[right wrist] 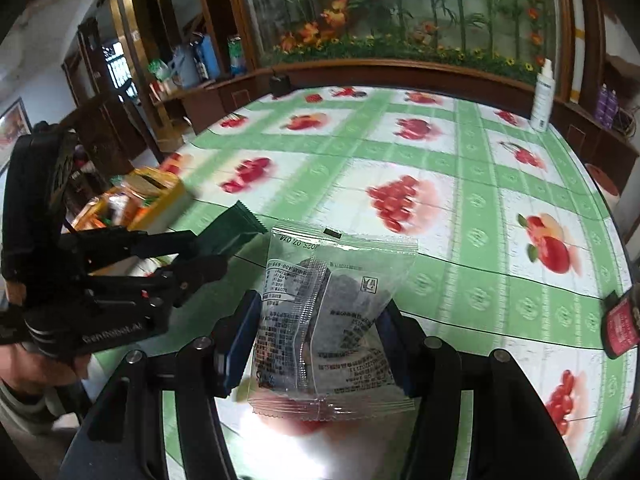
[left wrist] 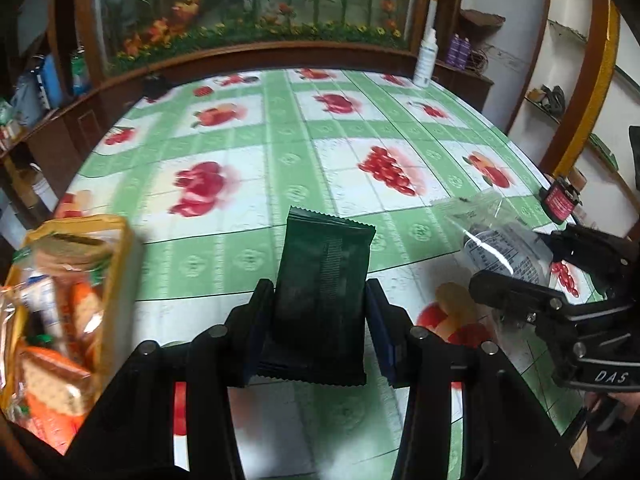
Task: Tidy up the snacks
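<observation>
My left gripper (left wrist: pixel 319 286) is shut on a dark green snack packet (left wrist: pixel 326 248), which sticks up and forward between the pads above the table. From the right wrist view the left gripper (right wrist: pixel 208 254) is at the left, with the green packet (right wrist: pixel 236 228) poking out of it. My right gripper (right wrist: pixel 320 304) is shut on a clear plastic packet (right wrist: pixel 332 280) with dark contents and printed text. The left wrist view shows that gripper (left wrist: pixel 532 268) and the clear packet (left wrist: pixel 496 244) at the right. A yellow box (left wrist: pixel 120 232) (right wrist: pixel 172 196) full of several snack packs stands at the left.
A green-and-white fruit-print cloth (left wrist: pixel 280 152) covers the table. At the far right corner stands a white bottle (left wrist: pixel 424 60) (right wrist: pixel 542 96). A dark, red-labelled object (left wrist: pixel 560 200) (right wrist: pixel 620 328) lies at the right edge. A small black item (right wrist: pixel 279 80) sits at the far edge by the wooden ledge.
</observation>
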Demonstrator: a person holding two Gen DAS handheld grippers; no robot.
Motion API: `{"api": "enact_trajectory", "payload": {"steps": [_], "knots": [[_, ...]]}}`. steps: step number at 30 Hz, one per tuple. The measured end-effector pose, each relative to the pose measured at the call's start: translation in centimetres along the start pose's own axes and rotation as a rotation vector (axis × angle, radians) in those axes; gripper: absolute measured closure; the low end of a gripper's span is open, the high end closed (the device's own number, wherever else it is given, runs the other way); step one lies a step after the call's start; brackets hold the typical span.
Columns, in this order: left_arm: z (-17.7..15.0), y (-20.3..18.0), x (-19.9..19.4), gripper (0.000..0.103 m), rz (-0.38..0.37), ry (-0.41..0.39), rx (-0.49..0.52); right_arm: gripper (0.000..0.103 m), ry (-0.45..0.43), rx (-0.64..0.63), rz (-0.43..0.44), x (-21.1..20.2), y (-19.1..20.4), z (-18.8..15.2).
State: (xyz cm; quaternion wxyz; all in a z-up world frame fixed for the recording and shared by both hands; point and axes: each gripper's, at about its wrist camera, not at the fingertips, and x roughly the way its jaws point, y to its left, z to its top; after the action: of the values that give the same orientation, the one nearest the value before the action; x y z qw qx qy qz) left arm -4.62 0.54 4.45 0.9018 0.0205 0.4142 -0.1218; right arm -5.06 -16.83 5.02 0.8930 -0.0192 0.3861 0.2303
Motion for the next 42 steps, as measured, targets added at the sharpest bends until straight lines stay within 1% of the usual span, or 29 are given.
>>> {"api": "enact_trajectory", "payload": {"steps": [9,20,25,28,30,32,35,37,38,39,42], "knots": [[-0.7,2.2,-2.9,0.055,0.066,-0.062,-0.021,0.045,-0.025,0.003,0.074,0.6,3.4,0.9],[-2.0,5.1,-5.7,0.055,0.091,-0.102,-0.081,0.044,-0.033,-0.051,0.141,1.2,7.7,2.4],[-3.0,7.8,-8.1,0.055,0.122,-0.136,-0.132,0.044,-0.034,-0.107,0.183,1.8,10.9,3.6],[-3.9,9.8,-9.6,0.055,0.145,-0.148,-0.172,0.044,-0.048,-0.129,0.219,2.0,12.6,4.5],[-4.5,11.4,-10.4,0.055,0.172,-0.152,-0.200,0.044,-0.049,-0.147,0.237,2.6,13.8,5.3],[-5.2,12.9,-10.5,0.055,0.206,-0.146,-0.232,0.044,-0.030,-0.162,0.244,4.0,14.7,5.8],[-6.0,14.4,-10.4,0.056,0.191,-0.134,-0.271,0.044,0.013,-0.141,0.235,5.7,14.6,5.7],[-6.3,15.0,-10.4,0.056,0.191,-0.135,-0.283,0.033,0.021,-0.142,0.235,5.8,14.3,5.5],[-6.3,15.1,-10.4,0.056,0.188,-0.134,-0.283,0.020,0.033,-0.149,0.221,5.8,14.2,5.4],[-6.4,15.2,-10.4,0.056,0.186,-0.135,-0.283,0.016,0.048,-0.158,0.207,5.9,14.1,5.2],[-6.4,15.0,-10.3,0.056,0.167,-0.131,-0.281,0.016,0.110,-0.197,0.170,7.1,13.8,4.8]]}}
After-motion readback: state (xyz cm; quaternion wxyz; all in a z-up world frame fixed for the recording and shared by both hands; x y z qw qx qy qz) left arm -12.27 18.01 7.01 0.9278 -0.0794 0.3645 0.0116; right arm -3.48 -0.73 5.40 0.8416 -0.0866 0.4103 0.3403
